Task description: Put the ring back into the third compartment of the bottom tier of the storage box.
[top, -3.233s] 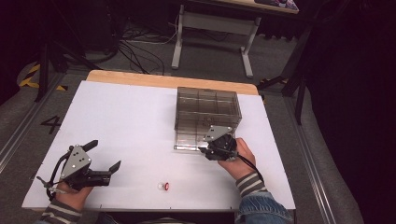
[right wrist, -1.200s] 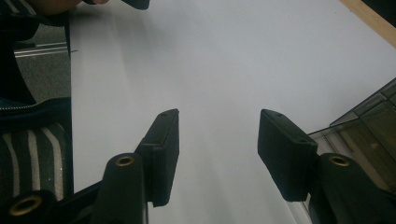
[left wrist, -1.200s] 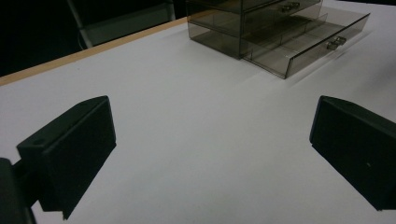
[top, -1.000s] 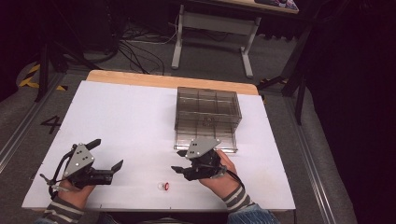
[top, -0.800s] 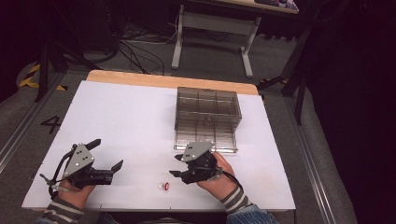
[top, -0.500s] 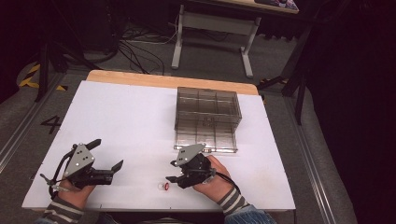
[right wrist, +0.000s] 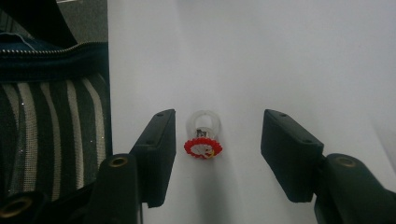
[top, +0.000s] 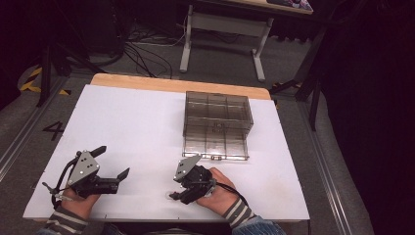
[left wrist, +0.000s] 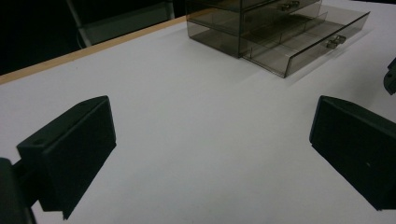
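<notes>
Right gripper (right wrist: 217, 140) view shows ring (right wrist: 203, 137) between jaws.

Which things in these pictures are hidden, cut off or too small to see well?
- Small ring with a red top: in the high view it is a tiny pale speck beside the right gripper; its design is too small to read.
- Drawer box: what lies in its compartments cannot be told through the smoky plastic; the left gripper view cuts off its top.
- Left gripper: its body is out of frame in its own view.
</notes>
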